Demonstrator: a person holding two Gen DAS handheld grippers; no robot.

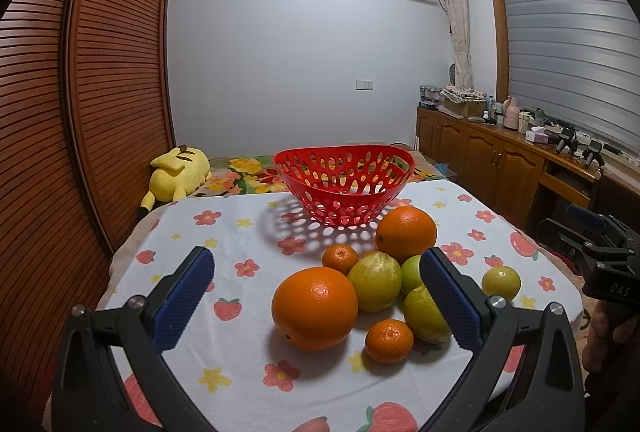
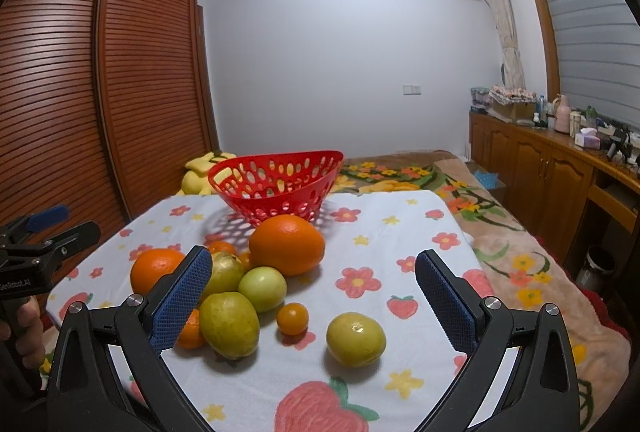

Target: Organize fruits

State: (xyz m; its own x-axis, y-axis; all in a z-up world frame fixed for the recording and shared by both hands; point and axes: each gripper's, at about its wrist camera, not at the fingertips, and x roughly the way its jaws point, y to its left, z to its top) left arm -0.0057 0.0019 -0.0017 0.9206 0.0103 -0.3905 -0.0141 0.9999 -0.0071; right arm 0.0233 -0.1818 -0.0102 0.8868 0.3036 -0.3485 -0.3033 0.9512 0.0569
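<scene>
A red perforated basket [image 1: 344,188] [image 2: 276,184] stands empty at the far side of the table. In front of it lies a cluster of fruit: two large oranges [image 1: 315,308] [image 2: 286,244], several yellow-green fruits [image 1: 375,280] [image 2: 229,324] and small tangerines [image 1: 389,341] [image 2: 293,318]. One yellow-green fruit [image 2: 356,339] [image 1: 501,282] lies apart to the right. My left gripper [image 1: 316,290] is open, held above the near large orange. My right gripper [image 2: 314,294] is open, held over the fruits, holding nothing.
The table wears a white cloth with flowers and strawberries [image 1: 240,372] [image 2: 380,232]. Behind it is a bed with a yellow plush toy [image 1: 178,174]. A louvred wooden wardrobe [image 1: 100,92] stands left; a cluttered wooden cabinet [image 1: 500,152] runs along the right.
</scene>
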